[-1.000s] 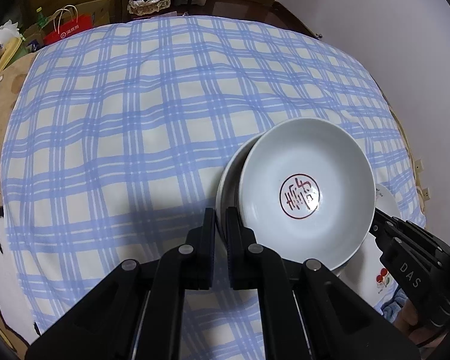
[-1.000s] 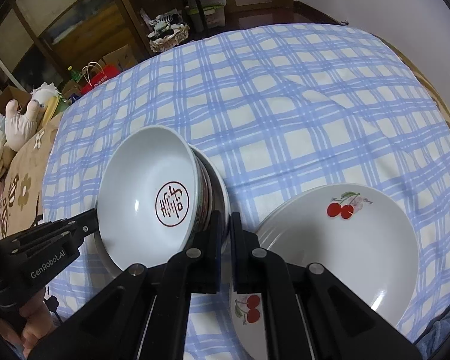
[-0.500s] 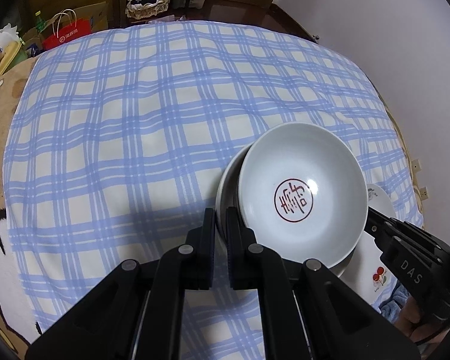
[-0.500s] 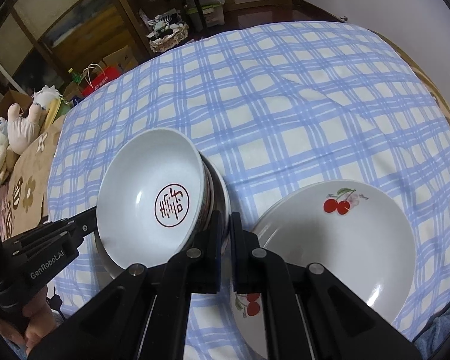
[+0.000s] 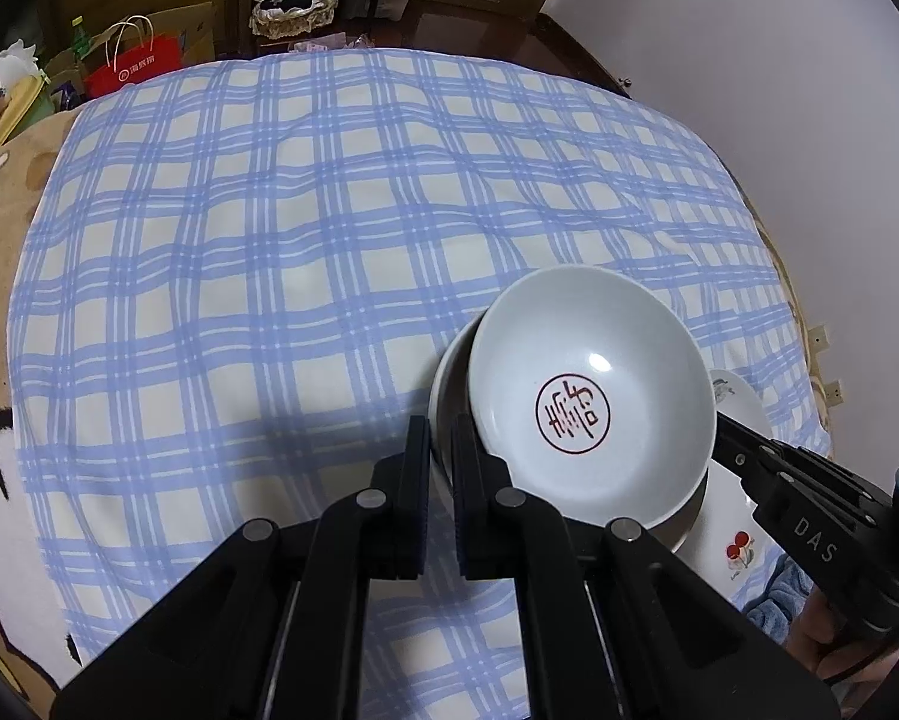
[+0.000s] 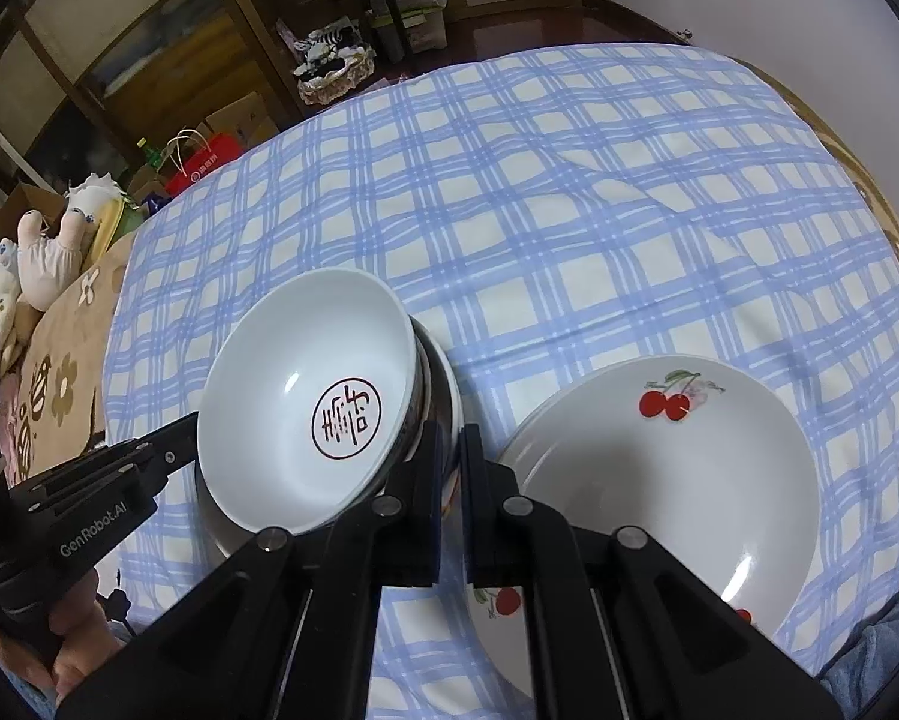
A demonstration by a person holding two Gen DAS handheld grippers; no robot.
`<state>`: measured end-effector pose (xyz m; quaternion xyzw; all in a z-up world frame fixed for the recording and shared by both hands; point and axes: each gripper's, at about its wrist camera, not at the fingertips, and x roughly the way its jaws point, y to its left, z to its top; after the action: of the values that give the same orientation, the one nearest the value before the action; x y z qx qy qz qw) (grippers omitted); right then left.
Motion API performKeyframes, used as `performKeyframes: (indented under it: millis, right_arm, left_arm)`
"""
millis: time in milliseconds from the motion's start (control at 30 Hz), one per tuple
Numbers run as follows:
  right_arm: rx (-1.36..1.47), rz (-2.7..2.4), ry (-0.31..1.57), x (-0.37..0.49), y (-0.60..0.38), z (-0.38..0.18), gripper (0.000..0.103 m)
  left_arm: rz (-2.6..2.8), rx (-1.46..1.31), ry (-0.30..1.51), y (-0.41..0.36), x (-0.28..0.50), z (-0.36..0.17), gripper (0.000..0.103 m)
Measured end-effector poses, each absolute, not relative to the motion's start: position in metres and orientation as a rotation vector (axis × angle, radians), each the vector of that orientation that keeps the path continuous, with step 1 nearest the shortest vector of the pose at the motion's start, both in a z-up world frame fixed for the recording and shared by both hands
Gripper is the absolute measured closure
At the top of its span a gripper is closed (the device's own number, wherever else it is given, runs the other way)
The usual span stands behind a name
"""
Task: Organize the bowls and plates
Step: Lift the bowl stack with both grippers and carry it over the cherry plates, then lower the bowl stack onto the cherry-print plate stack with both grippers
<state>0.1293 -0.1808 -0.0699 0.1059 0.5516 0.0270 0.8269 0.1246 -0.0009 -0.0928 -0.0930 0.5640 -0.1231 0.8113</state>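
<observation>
Pinching the rim of the white bowl [image 5: 587,402] at its seven o'clock edge, the left gripper [image 5: 440,450] has its jaws drawn to a narrow slit on it. The right gripper [image 6: 452,450], equally narrow, bites the same bowl's rim at four o'clock, so the bowl, marked with a red seal, sits tilted on a stack of bowls [image 6: 443,384]. Just beside it at three o'clock lie the cherry plates [image 6: 665,474]. Beyond spreads the blue checked cloth [image 6: 539,192]; a red bag [image 5: 128,63] stands farthest, at eleven o'clock.
</observation>
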Motion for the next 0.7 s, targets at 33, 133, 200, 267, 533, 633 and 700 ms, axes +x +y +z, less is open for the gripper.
performKeyframes:
  millis: [33, 133, 200, 267, 533, 633, 700]
  right_arm:
    - [0.223, 0.057, 1.173, 0.129, -0.182, -0.070, 0.096]
    - [0.229, 0.071, 1.170, 0.128, -0.182, -0.070, 0.097]
    - [0.196, 0.079, 1.149, 0.127, -0.179, -0.066, 0.097]
    - [0.186, 0.074, 1.150, 0.129, -0.178, -0.065, 0.100]
    - [0.131, 0.078, 1.146, 0.133, -0.173, -0.055, 0.102]
    - [0.150, 0.069, 1.172, 0.132, -0.178, -0.061, 0.102]
    - [0.164, 0.080, 1.193, 0.129, -0.182, -0.066, 0.102]
  left_arm:
    - [-0.283, -0.215, 1.196, 0.000, 0.124, -0.091, 0.103]
    - [-0.286, -0.215, 1.160, 0.000, 0.124, -0.075, 0.103]
    - [-0.280, -0.234, 1.178, 0.002, 0.128, -0.075, 0.103]
    - [-0.265, -0.232, 1.175, 0.006, 0.130, -0.077, 0.103]
    - [-0.201, -0.191, 1.237, 0.017, 0.134, -0.098, 0.102]
    - [-0.198, -0.185, 1.259, 0.019, 0.131, -0.103, 0.101]
    - [-0.200, -0.181, 1.256, 0.021, 0.127, -0.102, 0.099]
